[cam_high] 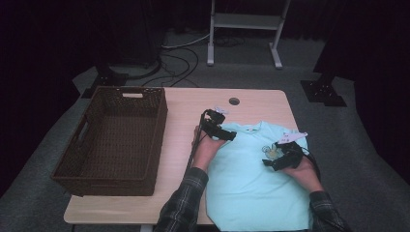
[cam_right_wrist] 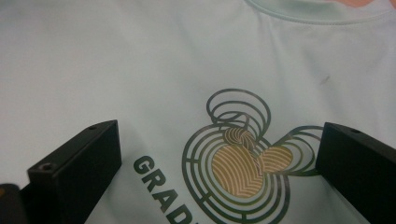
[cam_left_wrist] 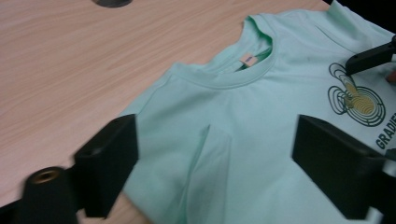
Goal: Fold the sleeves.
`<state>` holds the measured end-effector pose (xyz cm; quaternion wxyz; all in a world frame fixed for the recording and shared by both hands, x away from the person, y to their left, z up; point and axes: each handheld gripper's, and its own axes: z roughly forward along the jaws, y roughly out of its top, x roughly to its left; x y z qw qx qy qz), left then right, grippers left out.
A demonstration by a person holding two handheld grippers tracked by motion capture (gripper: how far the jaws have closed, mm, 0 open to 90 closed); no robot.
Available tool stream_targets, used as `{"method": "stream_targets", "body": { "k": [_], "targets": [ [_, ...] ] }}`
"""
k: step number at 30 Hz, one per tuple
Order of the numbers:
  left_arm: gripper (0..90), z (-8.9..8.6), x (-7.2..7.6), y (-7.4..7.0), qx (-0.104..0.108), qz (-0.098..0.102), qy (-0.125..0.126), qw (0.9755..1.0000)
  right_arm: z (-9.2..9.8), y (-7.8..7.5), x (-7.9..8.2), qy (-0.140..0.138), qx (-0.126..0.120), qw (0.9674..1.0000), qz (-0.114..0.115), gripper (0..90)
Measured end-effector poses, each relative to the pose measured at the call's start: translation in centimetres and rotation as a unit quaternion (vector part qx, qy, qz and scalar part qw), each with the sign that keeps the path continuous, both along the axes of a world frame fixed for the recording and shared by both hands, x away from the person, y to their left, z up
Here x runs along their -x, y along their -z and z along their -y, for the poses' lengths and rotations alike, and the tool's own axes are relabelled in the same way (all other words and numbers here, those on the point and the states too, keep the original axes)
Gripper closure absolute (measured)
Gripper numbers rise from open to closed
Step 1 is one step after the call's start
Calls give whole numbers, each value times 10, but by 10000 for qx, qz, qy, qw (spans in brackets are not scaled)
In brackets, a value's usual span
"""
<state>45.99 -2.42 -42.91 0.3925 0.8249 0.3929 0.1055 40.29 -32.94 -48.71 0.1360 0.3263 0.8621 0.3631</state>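
- The mint-green T-shirt (cam_high: 256,179) lies face up on the wooden table (cam_high: 188,104), just to the right of the woven basket (cam_high: 113,140); its collar (cam_left_wrist: 224,77) points away from the person and its hem reaches the near table edge.
- One side, the one nearer the basket, looks already folded inward, leaving a raised crease (cam_left_wrist: 205,154) below the collar. Judging by this, the work in hand is folding the shirt, likely for the basket.
- The left gripper (cam_high: 231,135) hovers over that folded shoulder, jaws spread wide with nothing between them.
- The right gripper (cam_high: 269,163) sits over the printed emblem (cam_right_wrist: 243,158) on the chest, farther from the basket. Its jaws also stand wide apart and hold nothing; whether their tips rest on the fabric I cannot quite tell.
- To do the step well: pinch a single layer at the unfolded shoulder and lower side seam, lift only enough to clear the cloth, carry it towards the basket side, and lay it flat so both edges run parallel.
- Smooth the raised crease first, or it will be trapped under the next fold.
- Beyond the shirt, a round cable hole (cam_high: 234,101) sits in the table past the collar, well clear.
- The basket stands empty and open-topped; nothing lies between it and the shirt.
- Only the grippers' trailing cables could drag across the cloth.
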Motion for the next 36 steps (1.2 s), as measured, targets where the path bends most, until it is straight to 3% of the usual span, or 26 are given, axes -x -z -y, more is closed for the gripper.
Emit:
{"method": "stream_targets", "body": {
  "k": [2,5,13,24,36],
  "targets": [
    [29,-6,2,2,-2,-19,-44,10000,0,0,0,3,1,10000,-4,0],
    [0,-13,4,6,14,-58,-55,10000,0,0,0,7,0,10000,-10,0],
    [0,-24,20,24,128,-132,-52,9998,0,0,0,21,-12,10000,-24,0],
    [0,-19,41,45,25,-288,42,9996,0,0,0,8,1,10000,-13,0],
    [0,-3,70,38,149,-147,343,9992,0,0,0,15,0,10000,-20,0]
  ]
}}
